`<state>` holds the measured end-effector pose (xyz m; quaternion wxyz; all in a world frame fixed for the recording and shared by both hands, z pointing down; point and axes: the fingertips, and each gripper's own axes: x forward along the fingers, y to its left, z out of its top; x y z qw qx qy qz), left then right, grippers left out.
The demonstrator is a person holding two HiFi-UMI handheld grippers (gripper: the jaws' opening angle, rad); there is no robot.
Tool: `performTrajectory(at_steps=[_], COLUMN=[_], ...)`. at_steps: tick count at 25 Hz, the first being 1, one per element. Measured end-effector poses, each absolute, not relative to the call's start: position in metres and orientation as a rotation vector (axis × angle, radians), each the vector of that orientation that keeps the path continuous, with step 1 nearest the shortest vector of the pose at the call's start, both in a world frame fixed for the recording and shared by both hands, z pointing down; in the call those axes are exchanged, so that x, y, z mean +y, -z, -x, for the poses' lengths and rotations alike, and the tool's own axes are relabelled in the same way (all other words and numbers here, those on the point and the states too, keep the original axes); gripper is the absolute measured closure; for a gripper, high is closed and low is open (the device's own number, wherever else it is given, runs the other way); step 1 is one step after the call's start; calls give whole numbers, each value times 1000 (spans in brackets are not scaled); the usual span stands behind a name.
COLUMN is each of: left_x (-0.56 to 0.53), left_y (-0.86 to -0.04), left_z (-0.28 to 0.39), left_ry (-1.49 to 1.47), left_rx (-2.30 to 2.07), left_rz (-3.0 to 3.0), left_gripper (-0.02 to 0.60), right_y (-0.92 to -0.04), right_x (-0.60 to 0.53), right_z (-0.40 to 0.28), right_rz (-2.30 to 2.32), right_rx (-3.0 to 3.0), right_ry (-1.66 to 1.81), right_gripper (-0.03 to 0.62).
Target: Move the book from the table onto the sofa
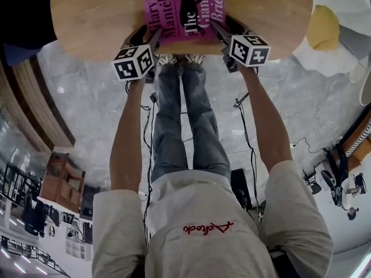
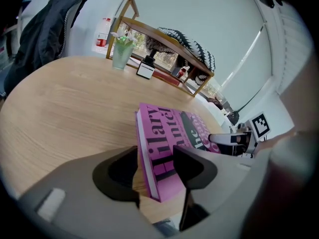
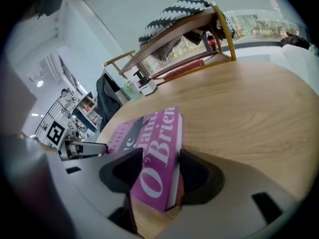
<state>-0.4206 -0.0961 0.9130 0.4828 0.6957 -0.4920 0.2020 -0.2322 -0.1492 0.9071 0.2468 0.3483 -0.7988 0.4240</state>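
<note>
A pink paperback book lies flat near the front edge of a round wooden table. My left gripper stands at the book's near-left corner and my right gripper at its near-right corner. In the left gripper view the book has its spine corner between the wide jaws of the left gripper, one jaw beside the spine and one over the cover. In the right gripper view the book sits the same way between the open jaws of the right gripper. Neither pair of pads presses on it.
At the table's far side stand a wooden rack with a striped cloth on top, a glass with a plant and a small dark bottle. A dark jacket hangs on a chair. Cables run over the marble floor.
</note>
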Motion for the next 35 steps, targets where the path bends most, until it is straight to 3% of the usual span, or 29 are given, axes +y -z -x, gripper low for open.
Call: performTrajectory(at_steps=[25,35], left_x=[-99,-110], left_y=[-914,-861], left_z=[418,422], left_ry=[-368,-327], left_rx=[-1206,-1248], left_rz=[-1648,-1733], left_gripper=[382,382], right_y=[-906,-848], right_x=[-148,-157], right_z=[230,234], right_rz=[-1016,-1089], right_rx=[-2161,-2238], right_ry=[-1167,-1070], right_gripper=[390,390])
